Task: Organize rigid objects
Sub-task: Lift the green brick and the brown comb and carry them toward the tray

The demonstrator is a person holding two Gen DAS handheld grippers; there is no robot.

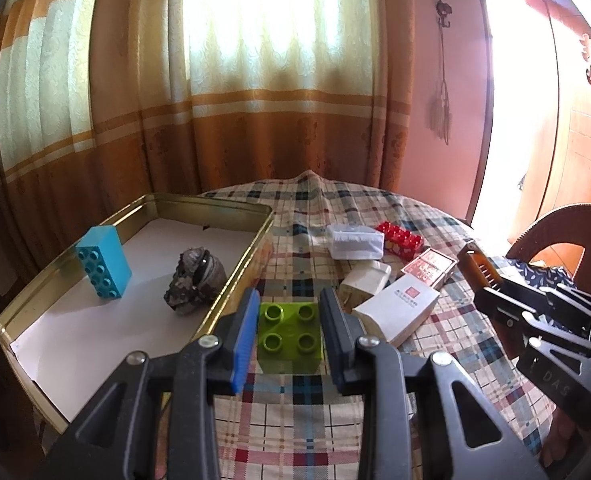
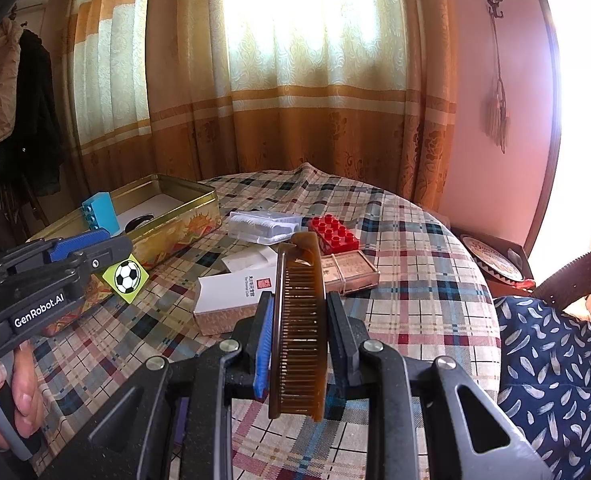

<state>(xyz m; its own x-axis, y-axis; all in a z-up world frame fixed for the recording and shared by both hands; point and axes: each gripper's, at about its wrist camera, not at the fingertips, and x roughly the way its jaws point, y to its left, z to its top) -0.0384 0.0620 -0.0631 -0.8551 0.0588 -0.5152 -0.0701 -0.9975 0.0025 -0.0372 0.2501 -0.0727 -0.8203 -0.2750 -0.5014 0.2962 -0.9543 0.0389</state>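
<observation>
My left gripper [image 1: 289,300] is shut on a green four-stud brick [image 1: 289,334], held just above the plaid tablecloth beside the gold tin [image 1: 251,240]. The brick's football-sticker side [image 2: 126,277] shows in the right wrist view, with the left gripper [image 2: 115,256] around it. In the tin stand a blue brick [image 1: 104,263] and a dark crumpled object [image 1: 195,280]. My right gripper [image 2: 300,300] is shut on a brown comb [image 2: 301,328], held upright above the table; it also shows at the right of the left wrist view [image 1: 480,268].
On the tablecloth lie a red brick [image 2: 334,233], a clear plastic box [image 2: 264,226], a white box with a red logo [image 2: 235,298], a white charger [image 1: 365,280] and a tied card pack [image 2: 347,270]. A chair with a patterned cushion [image 2: 555,368] stands at right.
</observation>
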